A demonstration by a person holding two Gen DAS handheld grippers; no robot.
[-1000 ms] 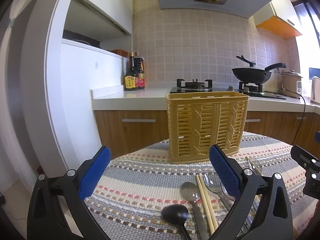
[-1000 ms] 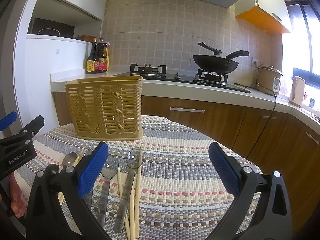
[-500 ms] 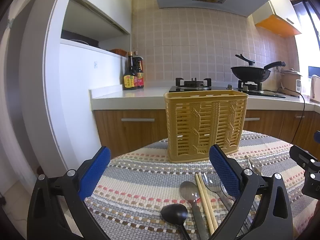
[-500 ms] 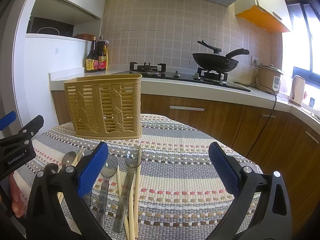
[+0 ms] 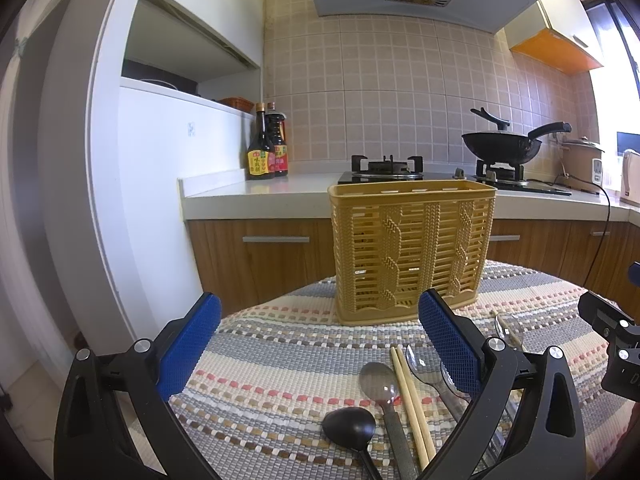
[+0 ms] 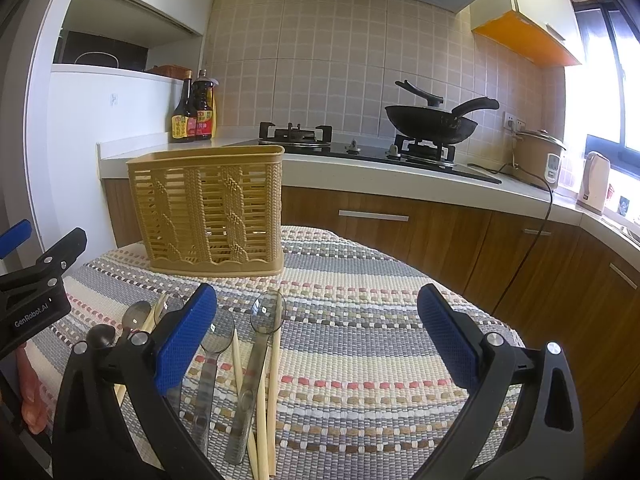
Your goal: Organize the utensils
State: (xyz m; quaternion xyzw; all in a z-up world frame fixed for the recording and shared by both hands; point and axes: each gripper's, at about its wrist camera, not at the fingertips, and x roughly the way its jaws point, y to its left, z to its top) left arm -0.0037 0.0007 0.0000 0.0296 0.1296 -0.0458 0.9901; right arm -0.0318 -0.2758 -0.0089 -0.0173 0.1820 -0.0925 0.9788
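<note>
A tan slatted utensil basket (image 5: 412,252) (image 6: 208,208) stands upright at the far side of a round table with a striped woven cloth (image 5: 280,344) (image 6: 360,320). In front of it lie a black ladle (image 5: 348,430), a grey spoon (image 5: 378,380), clear spoons (image 6: 266,314) and wooden chopsticks (image 5: 412,396) (image 6: 272,380). My left gripper (image 5: 320,352) is open above the cloth, with the utensils near its right finger. My right gripper (image 6: 316,340) is open too, and the clear spoons and chopsticks lie by its left finger. Neither holds anything.
Behind the table runs a kitchen counter (image 5: 256,192) with two sauce bottles (image 5: 266,148), a gas hob (image 6: 296,136), a black wok (image 6: 432,124), a rice cooker (image 6: 540,156) and a kettle (image 6: 596,180). A white cabinet wall (image 5: 152,184) stands on the left.
Both views have tilted slightly, so the basket and counter sit a little lower in frame. The utensils and both open grippers are otherwise as before.
</note>
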